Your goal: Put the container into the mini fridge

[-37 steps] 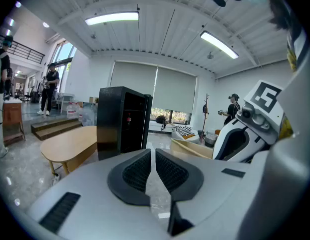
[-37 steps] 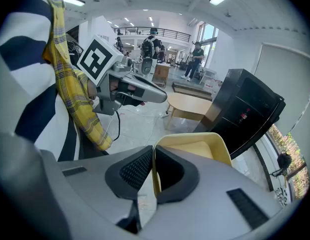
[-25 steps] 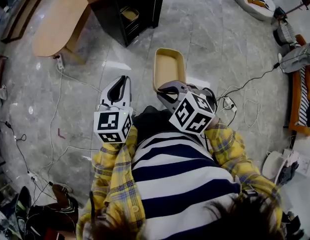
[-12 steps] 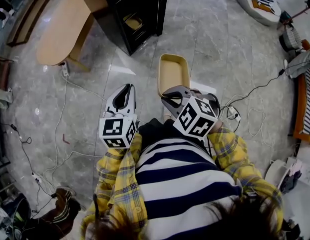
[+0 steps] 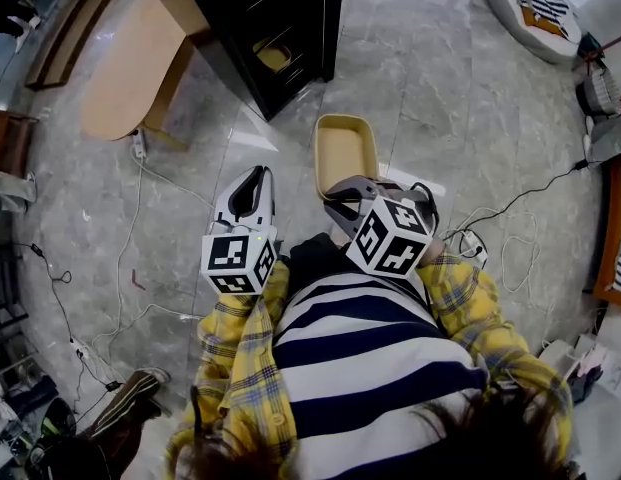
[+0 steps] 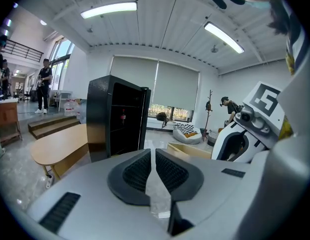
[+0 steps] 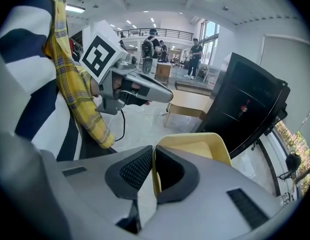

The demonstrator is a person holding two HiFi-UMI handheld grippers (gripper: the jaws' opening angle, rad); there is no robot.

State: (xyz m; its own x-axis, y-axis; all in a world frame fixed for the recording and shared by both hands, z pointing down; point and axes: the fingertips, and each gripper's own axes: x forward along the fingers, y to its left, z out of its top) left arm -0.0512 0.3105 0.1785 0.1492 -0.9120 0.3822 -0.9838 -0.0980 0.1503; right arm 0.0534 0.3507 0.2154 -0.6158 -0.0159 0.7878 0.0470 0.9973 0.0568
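The shallow tan container [image 5: 346, 153] hangs level over the grey floor, held out ahead of the person. My right gripper [image 5: 338, 200] is shut on its near rim; in the right gripper view the thin wall of the container [image 7: 194, 146] stands pinched between the pads of the right gripper [image 7: 154, 155]. My left gripper [image 5: 252, 176] rides alongside at the left, shut and holding nothing, as the left gripper [image 6: 152, 156] also appears in its own view. The black mini fridge [image 5: 280, 18] stands ahead with its door open; the fridge [image 6: 117, 116] [image 7: 244, 109] shows in both gripper views.
A rounded wooden table [image 5: 120, 68] stands left of the fridge. Cables [image 5: 120, 268] trail over the floor at the left, and a power strip [image 5: 460, 238] lies at the right. A striped beanbag [image 5: 535, 8] sits far right. People stand in the distance.
The fridge and table have come nearer and shifted lower in the head view. Both grippers keep their pose, the right one still holding the container.
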